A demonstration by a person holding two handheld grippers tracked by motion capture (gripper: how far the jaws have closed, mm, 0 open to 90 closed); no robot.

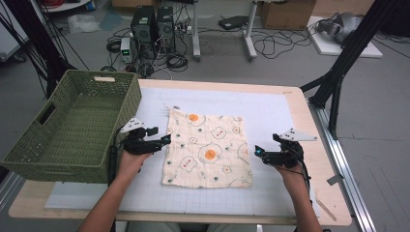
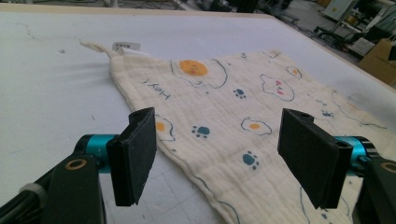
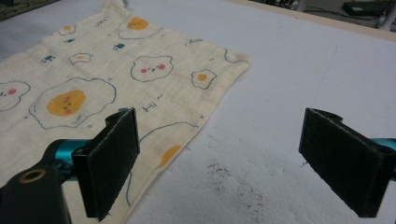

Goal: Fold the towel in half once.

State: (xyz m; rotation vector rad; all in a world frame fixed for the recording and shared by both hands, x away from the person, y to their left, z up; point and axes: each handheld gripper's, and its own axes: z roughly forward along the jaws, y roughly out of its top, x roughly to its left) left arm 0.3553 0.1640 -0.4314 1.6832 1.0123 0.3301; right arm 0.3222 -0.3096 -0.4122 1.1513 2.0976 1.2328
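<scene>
The left gripper (image 2: 217,156) jaws stand wide, seemingly just above the printed cloth's (image 2: 243,121) edge.

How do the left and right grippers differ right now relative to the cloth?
The left gripper reaches over the cloth's left edge, with fabric lying under the gap between its jaws; the right gripper sits at the right edge, its gap mostly over bare table. The left gripper sits beside the green basket; the right gripper has open table around it. Both are open, point inward and hold nothing.
</scene>
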